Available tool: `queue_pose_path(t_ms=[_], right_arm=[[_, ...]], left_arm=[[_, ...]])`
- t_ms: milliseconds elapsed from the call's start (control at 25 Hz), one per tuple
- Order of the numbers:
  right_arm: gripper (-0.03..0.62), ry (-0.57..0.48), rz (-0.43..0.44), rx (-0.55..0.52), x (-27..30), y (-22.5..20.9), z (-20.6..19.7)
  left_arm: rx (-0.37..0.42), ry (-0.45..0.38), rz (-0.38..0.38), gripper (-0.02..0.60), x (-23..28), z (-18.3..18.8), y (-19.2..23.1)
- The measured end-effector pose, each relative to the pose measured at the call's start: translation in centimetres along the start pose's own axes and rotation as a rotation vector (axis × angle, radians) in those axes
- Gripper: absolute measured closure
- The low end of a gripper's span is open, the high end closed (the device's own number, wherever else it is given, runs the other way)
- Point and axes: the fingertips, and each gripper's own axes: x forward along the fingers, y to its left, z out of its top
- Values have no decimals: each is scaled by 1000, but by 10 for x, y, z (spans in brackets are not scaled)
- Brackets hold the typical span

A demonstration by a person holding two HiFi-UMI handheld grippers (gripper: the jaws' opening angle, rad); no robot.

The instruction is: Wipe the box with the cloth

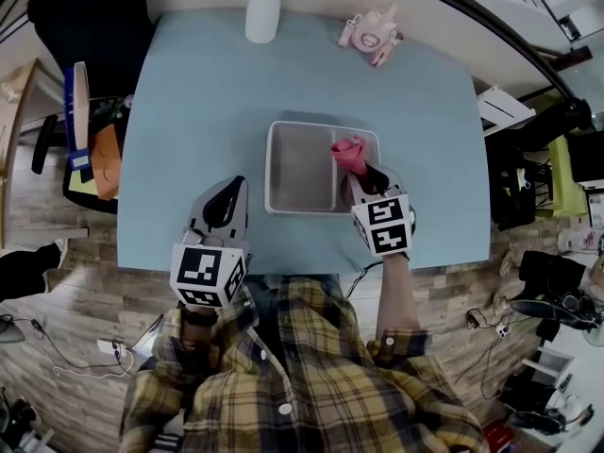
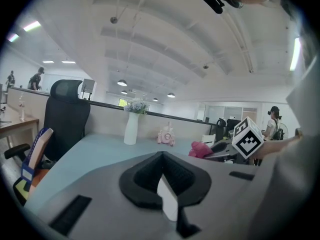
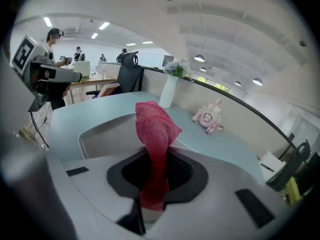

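Note:
A shallow grey box point(image 1: 300, 168) lies in the middle of the pale blue table point(image 1: 189, 111). A pink cloth point(image 1: 349, 152) sticks up over the box's right rim, pinched in my right gripper point(image 1: 363, 179), which hangs at the box's near right corner. In the right gripper view the cloth point(image 3: 156, 134) rises from between the shut jaws, with the box point(image 3: 107, 136) behind it. My left gripper point(image 1: 224, 210) is over the table left of the box's near corner, its jaws shut with nothing between them point(image 2: 162, 181).
A white vase point(image 1: 263, 8) with flowers and a pink toy point(image 1: 370, 32) stand at the table's far edge. A black office chair point(image 1: 90, 17) and a bag point(image 1: 90, 149) are off the table's left side. Desks and cables crowd the right.

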Motion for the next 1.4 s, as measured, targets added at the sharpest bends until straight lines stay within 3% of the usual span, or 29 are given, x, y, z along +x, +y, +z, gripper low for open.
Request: queue_pose_path(t_ms=[320, 600, 800, 1400], right_arm=[[523, -56, 189, -58, 13, 86, 42], [523, -40, 329, -62, 27, 151, 51], [523, 42, 325, -94, 43, 158, 38], [523, 93, 286, -144, 39, 151, 25]], left_arm=[[-12, -6, 34, 591, -12, -2, 12], [-23, -13, 55, 591, -20, -2, 24], [-25, -8, 59, 591, -17, -3, 28], [-25, -11, 47, 591, -14, -4, 30]])
